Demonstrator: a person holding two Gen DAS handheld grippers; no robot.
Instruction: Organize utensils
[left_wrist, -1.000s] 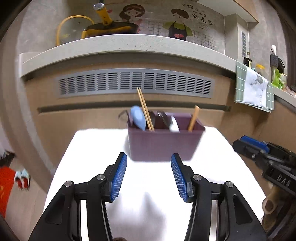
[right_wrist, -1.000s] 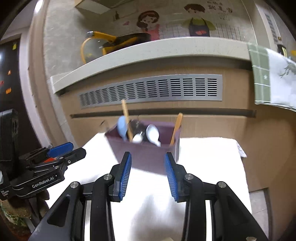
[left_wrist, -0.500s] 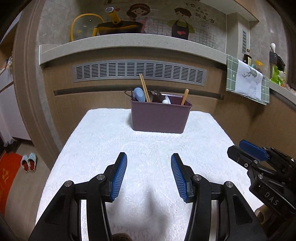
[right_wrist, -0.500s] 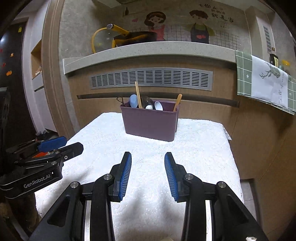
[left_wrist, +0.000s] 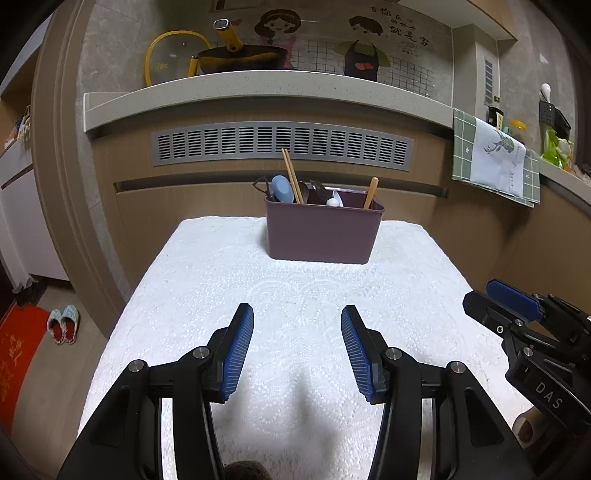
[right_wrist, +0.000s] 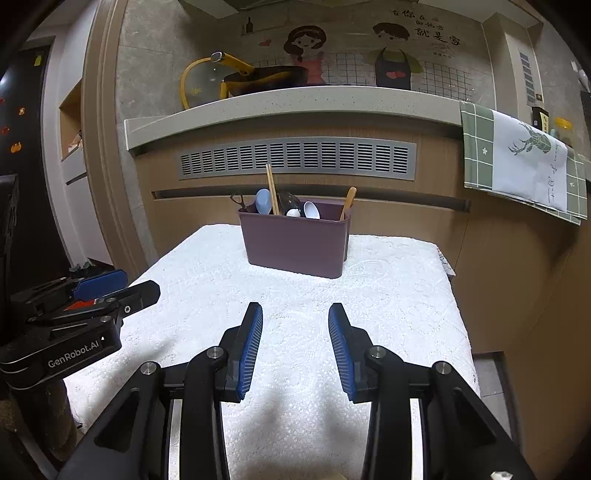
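Note:
A purple utensil bin (left_wrist: 322, 233) stands at the far end of the white-towelled table (left_wrist: 207, 280); it also shows in the right wrist view (right_wrist: 295, 242). It holds chopsticks (left_wrist: 291, 175), a blue spoon (left_wrist: 281, 188), white spoons (right_wrist: 311, 210), a wooden utensil (left_wrist: 370, 192) and dark utensils. My left gripper (left_wrist: 297, 321) is open and empty, low over the near part of the table. My right gripper (right_wrist: 295, 317) is open and empty, beside it on the right.
A wooden counter front with a grey vent (left_wrist: 280, 146) rises behind the table. A yellow-handled pan (left_wrist: 236, 55) sits on the countertop. A green checked towel (left_wrist: 495, 158) hangs at right. Slippers (left_wrist: 63, 323) and a red mat lie on the floor at left.
Both grippers have pulled back from the bin toward the near end of the table. The bin now looks smaller and farther. Both grippers stay open and empty.

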